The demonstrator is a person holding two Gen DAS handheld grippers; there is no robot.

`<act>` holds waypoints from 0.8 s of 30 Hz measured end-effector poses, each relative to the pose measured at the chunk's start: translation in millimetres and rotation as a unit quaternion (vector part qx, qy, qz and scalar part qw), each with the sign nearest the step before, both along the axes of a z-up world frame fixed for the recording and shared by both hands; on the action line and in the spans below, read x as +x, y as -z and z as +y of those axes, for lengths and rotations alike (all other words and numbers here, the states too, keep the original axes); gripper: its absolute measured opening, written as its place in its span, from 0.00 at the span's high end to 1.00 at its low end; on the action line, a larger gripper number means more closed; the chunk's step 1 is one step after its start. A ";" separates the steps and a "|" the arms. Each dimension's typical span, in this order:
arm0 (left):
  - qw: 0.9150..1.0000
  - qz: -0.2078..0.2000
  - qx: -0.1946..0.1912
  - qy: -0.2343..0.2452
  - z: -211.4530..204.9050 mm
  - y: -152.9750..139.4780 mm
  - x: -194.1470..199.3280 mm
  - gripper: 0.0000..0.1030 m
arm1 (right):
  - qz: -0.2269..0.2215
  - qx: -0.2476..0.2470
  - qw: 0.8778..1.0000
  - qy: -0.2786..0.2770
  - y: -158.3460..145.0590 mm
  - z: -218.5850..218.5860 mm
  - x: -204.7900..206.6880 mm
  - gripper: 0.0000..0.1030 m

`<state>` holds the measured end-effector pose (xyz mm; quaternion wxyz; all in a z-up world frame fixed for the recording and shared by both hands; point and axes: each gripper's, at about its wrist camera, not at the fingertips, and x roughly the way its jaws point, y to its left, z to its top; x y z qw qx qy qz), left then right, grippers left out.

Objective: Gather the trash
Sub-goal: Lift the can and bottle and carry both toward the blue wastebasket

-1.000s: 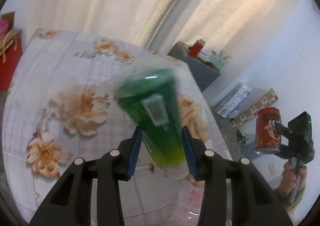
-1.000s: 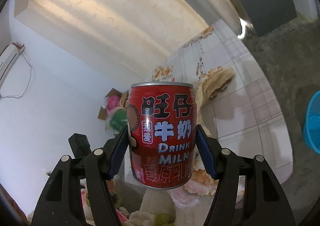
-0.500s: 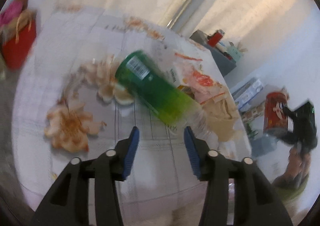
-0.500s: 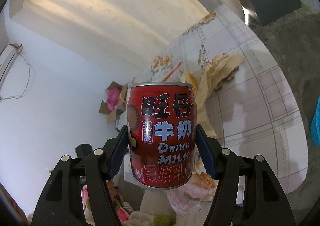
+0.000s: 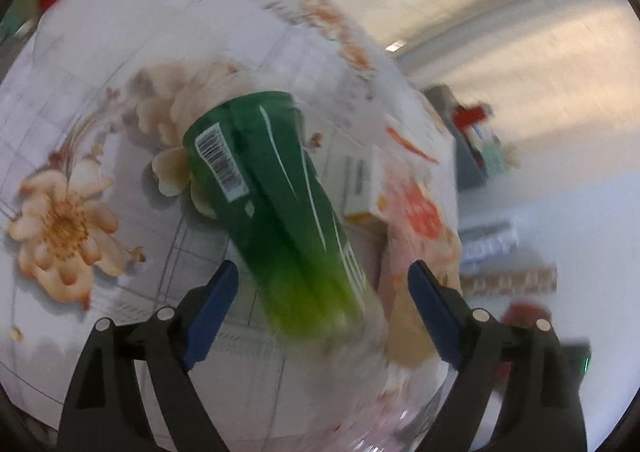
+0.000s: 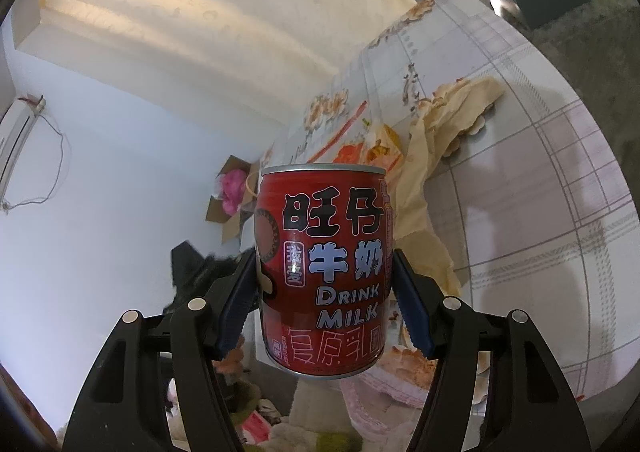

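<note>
Mid-collection, the left gripper [image 5: 322,304] stands wide, its jaws having just been opening, and the green bottle [image 5: 272,208] lies tilted between them, its pale lower end nearest the camera; neither blue pad presses on it. The blurred frame does not show whether the bottle rests on the flowered tablecloth [image 5: 80,124] or is dropping toward the clear plastic, apparently a bag, at the lower edge. Beside the bottle sit a white carton [image 5: 362,188] and crumpled tan paper [image 6: 436,156].

The right gripper [image 6: 324,304] clamps a red milk can [image 6: 324,272] upright between its pads, held above the table edge, with more litter visible below.

Risks from here look plain enough. A round bottle let go on a smooth cloth could roll off toward the floor or knock the carton. If it is meant for the bag, a slack, barely visible mouth could let it miss. The can is gripped only at its lower half, so a quick tilt of the hand might make it slip or pivot out.
</note>
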<state>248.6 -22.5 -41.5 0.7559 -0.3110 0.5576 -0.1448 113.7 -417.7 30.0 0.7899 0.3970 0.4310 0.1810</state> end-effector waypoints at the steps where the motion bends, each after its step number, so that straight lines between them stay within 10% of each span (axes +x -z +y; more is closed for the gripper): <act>1: 1.000 0.005 0.007 -0.009 -2.4 1.7 2.4 0.18 | 0.000 0.000 1.000 0.000 0.9 -0.7 0.3 0.40; 5: 0.998 0.048 0.034 -0.034 -11.2 20.6 7.1 0.21 | -0.004 0.004 1.000 0.001 2.6 -4.8 -0.2 0.40; 24: 0.999 -0.034 0.014 -0.015 -2.4 -2.9 -39.7 0.42 | -0.009 0.015 1.000 0.025 1.3 -15.7 -27.7 0.40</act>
